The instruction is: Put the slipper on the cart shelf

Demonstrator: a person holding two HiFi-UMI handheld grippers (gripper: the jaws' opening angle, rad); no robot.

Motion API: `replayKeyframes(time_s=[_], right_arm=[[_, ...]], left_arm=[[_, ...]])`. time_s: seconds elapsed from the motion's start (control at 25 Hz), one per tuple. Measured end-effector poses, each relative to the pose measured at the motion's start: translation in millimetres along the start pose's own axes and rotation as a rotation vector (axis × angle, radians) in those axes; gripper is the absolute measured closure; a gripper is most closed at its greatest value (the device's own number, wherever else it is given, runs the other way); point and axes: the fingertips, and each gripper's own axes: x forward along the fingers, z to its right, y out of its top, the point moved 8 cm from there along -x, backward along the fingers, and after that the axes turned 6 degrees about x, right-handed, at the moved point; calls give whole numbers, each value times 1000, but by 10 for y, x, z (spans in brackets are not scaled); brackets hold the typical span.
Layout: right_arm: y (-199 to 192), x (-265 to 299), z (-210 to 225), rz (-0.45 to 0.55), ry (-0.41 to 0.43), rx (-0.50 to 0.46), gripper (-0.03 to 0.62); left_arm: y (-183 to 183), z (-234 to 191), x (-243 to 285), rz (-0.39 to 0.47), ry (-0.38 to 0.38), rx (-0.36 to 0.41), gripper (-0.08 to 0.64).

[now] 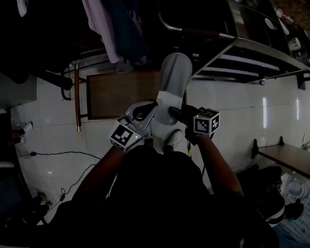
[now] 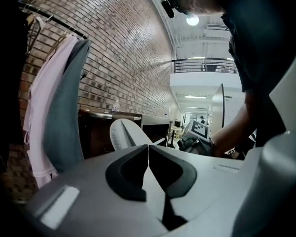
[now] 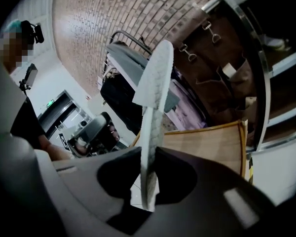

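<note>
White glossy floor tiles (image 1: 51,123) lay around a low wooden cart shelf (image 1: 119,94) edged with a thin metal frame. Clothes (image 1: 101,19) hung above the shelf, a pale pink garment among darker ones, and a brick wall (image 2: 123,43) rose behind it. A steel counter (image 1: 258,50) with tiers beneath stood to the right of the shelf. On the tiles to its left trailed a black cable (image 1: 57,154).

The slipper (image 1: 174,79), pale grey with a ribbed sole, was up in the air over the shelf's near right corner, clear of the wood. The right gripper (image 3: 149,154) was clenched on one end of it, the sole's edge pinched between the pads. The left gripper (image 2: 148,149) hovered at the shelf's near side, close beside the slipper, its jaws pressed together with nothing between them.
</note>
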Motion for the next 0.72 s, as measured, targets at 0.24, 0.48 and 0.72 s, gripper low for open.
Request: replayKeyframes(time_s=[0.24, 0.48, 0.72], right_arm=[[205, -439, -403, 79, -26, -157, 528], [332, -817, -714, 162, -90, -347, 528], [431, -1088, -954, 298, -133, -518, 528]], left_arm=[[324, 262, 44, 41, -20, 7, 554], [585, 462, 99, 64, -21, 28, 557], [769, 530, 205, 91, -23, 34, 560]])
